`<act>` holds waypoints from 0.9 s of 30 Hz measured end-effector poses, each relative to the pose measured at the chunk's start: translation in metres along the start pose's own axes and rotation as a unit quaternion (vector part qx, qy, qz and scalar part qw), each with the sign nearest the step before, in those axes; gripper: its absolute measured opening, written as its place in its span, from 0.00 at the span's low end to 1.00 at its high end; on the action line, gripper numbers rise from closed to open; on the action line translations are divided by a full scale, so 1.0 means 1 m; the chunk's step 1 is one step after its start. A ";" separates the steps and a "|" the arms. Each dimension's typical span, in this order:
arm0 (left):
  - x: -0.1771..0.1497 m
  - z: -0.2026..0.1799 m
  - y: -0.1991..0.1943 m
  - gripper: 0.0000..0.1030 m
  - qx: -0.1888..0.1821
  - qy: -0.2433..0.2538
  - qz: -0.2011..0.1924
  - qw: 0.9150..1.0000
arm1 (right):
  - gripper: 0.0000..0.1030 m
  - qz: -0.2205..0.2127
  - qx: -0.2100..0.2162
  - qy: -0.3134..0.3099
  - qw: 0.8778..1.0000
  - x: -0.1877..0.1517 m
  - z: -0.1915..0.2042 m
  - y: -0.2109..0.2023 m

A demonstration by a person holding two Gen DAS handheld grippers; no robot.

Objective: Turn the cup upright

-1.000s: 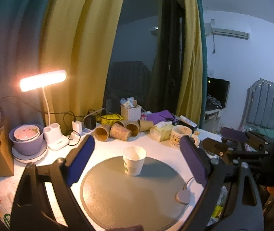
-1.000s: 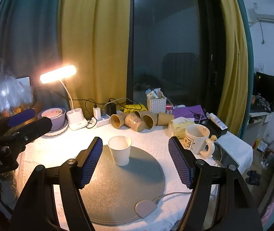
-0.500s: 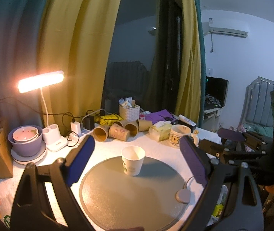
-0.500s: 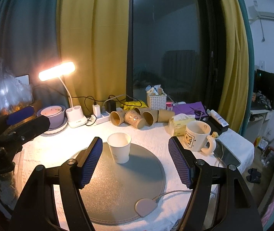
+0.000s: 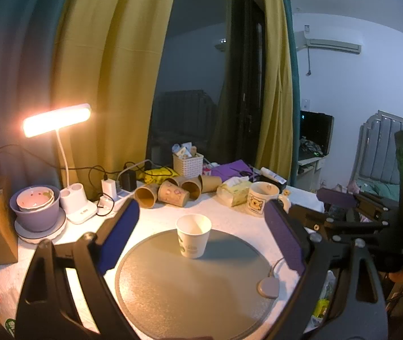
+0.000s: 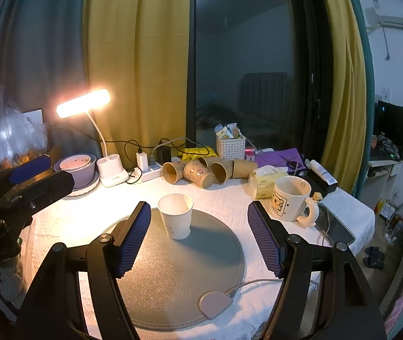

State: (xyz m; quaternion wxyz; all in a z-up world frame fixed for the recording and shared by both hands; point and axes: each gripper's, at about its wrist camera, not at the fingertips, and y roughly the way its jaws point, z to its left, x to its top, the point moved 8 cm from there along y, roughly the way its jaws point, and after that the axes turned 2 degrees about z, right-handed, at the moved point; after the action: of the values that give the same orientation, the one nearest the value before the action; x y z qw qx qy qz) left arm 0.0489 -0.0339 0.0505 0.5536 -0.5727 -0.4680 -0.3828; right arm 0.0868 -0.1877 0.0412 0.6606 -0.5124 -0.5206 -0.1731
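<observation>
While you hold both tools over the table, this is how things look.

Cup: your white paper cup stands upright with its mouth up, on the far part of the round mat. Nothing touches it.

Mat: the gray mat is flat, round and a bit grainy. A smooth pink pebble-shaped piece on a thin cord lies at its near edge.

Left gripper: your left gripper has its jaws spread wide and holds nothing. Its pads are smooth and dark blue.

Right gripper: your right gripper is spread wide too, with nothing in it. Its blue pads are ribbed.

Cloth: a white bumpy tablecloth covers the table.

Behind the cup: four brown paper cups lie on their sides in a row. A shiny bear mug stands to the right.

Lamp: a lit bar lamp glows on a bent white neck.
</observation>
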 end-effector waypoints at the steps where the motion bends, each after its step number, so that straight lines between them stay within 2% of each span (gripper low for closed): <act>1: 0.000 0.000 0.000 0.88 0.000 0.000 0.000 1.000 | 0.72 0.000 0.000 0.000 1.000 0.001 0.000 0.000; 27: 0.001 -0.001 0.000 0.88 0.001 0.000 -0.001 1.000 | 0.72 0.003 0.000 0.002 1.000 -0.005 0.003 0.001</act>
State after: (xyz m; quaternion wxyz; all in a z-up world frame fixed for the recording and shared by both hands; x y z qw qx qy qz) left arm 0.0490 -0.0350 0.0513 0.5539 -0.5719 -0.4690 -0.3823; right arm 0.0836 -0.1861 0.0361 0.6622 -0.5133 -0.5182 -0.1719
